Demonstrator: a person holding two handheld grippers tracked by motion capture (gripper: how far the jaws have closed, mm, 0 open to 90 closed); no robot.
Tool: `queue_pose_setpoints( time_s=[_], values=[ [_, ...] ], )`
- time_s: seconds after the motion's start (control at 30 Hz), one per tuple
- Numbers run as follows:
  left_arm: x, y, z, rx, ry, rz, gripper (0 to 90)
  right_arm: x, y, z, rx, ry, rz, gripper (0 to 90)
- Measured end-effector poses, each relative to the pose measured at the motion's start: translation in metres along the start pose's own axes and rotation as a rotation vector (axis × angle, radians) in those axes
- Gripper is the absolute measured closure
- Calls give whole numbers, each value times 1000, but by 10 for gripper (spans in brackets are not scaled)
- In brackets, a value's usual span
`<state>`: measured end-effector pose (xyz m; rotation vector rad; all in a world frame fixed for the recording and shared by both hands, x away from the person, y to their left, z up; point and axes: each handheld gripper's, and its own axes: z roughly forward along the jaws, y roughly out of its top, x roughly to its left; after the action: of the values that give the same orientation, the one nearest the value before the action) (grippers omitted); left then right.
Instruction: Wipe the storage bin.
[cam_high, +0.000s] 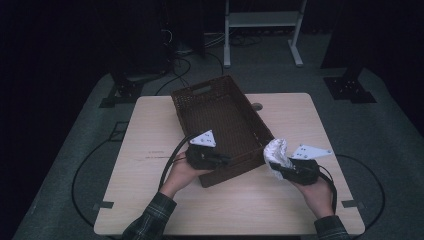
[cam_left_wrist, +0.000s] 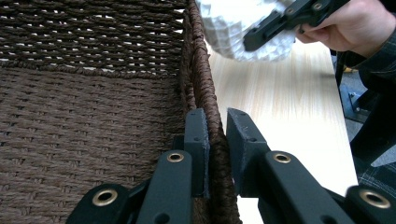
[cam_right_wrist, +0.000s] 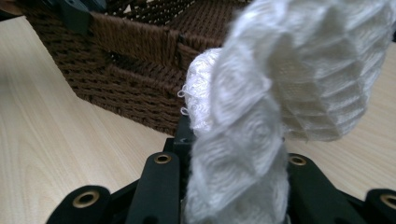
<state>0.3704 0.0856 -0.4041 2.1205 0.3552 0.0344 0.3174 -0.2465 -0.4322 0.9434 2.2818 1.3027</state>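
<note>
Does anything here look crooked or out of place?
Yes: the brown woven basket sits askew, turned diagonally to the table edges. Otherwise nothing looks spilled or damaged; the white cloth is bunched, held in the right tool.

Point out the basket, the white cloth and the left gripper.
basket (cam_high: 200, 102): high view, far left wall.
white cloth (cam_high: 276, 152): high view, bunched middle, held by the right gripper.
left gripper (cam_left_wrist: 218, 135): left gripper view, midway between fingertips, which straddle the basket's wall.
</note>
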Motion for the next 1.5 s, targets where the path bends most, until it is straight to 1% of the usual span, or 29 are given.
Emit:
queue_pose_setpoints(
  time_s=[0.2,0.37,0.5,0.63,0.8,0.87,1.1,1.13,1.3,1.5],
  values=[
    [-1,0,0,2,3,2,774,-5,-8,13,59,9,26,695],
    [-1,0,0,5,2,2,774,-7,-15,25,114,18,36,696],
    [-1,0,0,6,2,3,774,-8,-23,37,179,29,43,696],
    [-1,0,0,6,3,4,772,-9,-29,44,221,36,51,696],
    [-1,0,0,7,5,7,772,-8,-30,44,218,31,50,696],
    [-1,0,0,7,5,8,773,-5,-28,42,202,29,43,696],
    [-1,0,0,6,5,9,772,10,-12,24,85,17,-13,696],
    [-1,0,0,6,5,10,772,11,-11,22,77,15,-18,696],
    [-1,0,0,8,7,12,772,16,2,8,-2,7,-45,696],
    [-1,0,0,7,7,12,772,20,14,1,-49,7,-56,696]
  ],
)
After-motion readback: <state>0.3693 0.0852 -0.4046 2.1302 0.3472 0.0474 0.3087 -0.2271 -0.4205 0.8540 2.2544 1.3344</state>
